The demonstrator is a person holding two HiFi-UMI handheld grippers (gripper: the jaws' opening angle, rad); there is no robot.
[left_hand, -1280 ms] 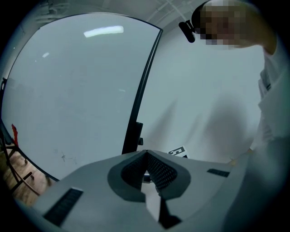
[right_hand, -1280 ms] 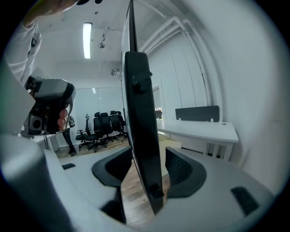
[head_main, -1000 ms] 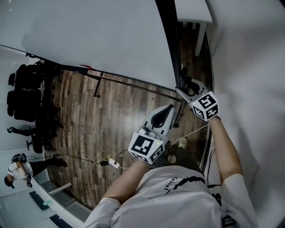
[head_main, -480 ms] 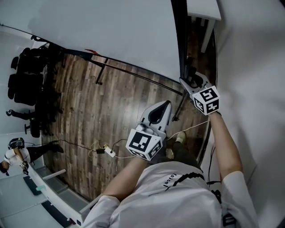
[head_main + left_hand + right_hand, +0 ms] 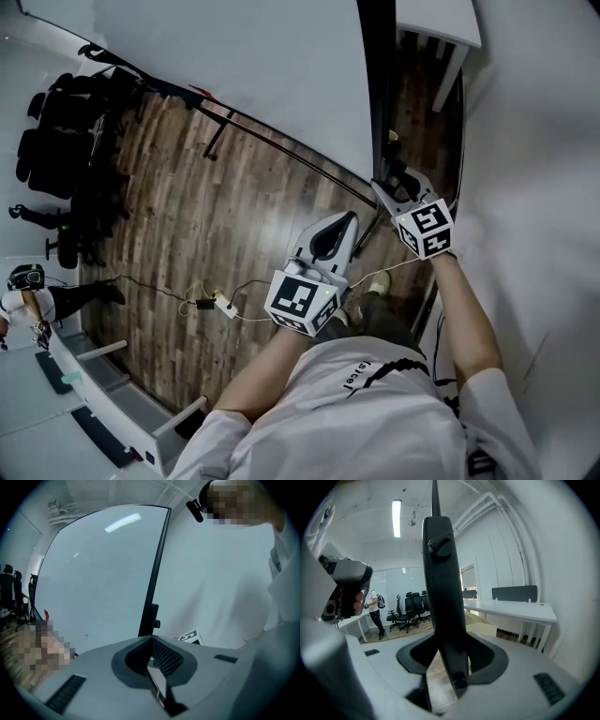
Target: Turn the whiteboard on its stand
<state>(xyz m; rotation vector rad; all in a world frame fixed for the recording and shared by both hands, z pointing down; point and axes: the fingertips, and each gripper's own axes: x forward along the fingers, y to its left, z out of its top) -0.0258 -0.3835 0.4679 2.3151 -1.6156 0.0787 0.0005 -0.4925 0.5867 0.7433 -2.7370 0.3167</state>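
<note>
The whiteboard (image 5: 244, 66) fills the top of the head view, and its white face (image 5: 98, 573) stands in front of the left gripper. A black side post (image 5: 377, 84) runs along its right edge. My right gripper (image 5: 392, 169) is shut on that post (image 5: 440, 597), just below a round knob (image 5: 440, 548). The left gripper (image 5: 347, 220) hangs in the air in front of the board, shut and with nothing in it; its fingertips meet (image 5: 151, 638). The right gripper's marker cube (image 5: 190, 636) shows beyond it.
The stand's black foot bar (image 5: 281, 155) crosses the wooden floor. A power strip with cables (image 5: 220, 305) lies near my feet. Black office chairs (image 5: 66, 141) stand at the left, a white desk (image 5: 441, 23) at the top right, and a white wall (image 5: 534, 187) close on the right. A person (image 5: 23, 300) stands far left.
The board's lower edge has tilted up and away at the left of the head view. The right gripper has stayed on the post. The left gripper has hardly moved.
</note>
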